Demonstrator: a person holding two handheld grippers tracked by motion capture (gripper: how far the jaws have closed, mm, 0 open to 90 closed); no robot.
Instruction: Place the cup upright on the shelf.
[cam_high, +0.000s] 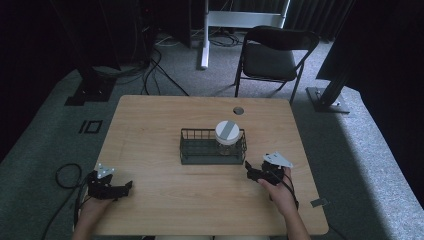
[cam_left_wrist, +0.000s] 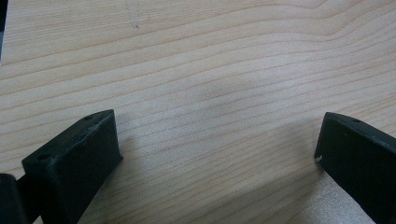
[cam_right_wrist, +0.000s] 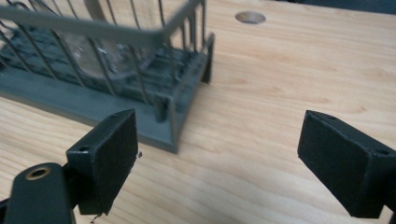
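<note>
A dark wire basket (cam_high: 192, 148) stands at the middle of the wooden table (cam_high: 150, 130). Inside its right half stands a clear glass jar with a white lid (cam_high: 227, 132). My right gripper (cam_high: 250, 172) lies low just off the basket's front right corner (cam_right_wrist: 173, 116), open, with nothing between its jaws; the jar's glass (cam_right_wrist: 100, 58) shows through the wires. My left gripper (cam_high: 126, 187) rests near the table's front left edge, open over bare wood (cam_left_wrist: 215, 93), far from the basket.
A round cable hole (cam_high: 238, 110) sits in the table's far side, also seen as the hole (cam_right_wrist: 250, 17). Behind the table stand a black folding chair (cam_high: 270, 52) and dark stands with cables on the carpet.
</note>
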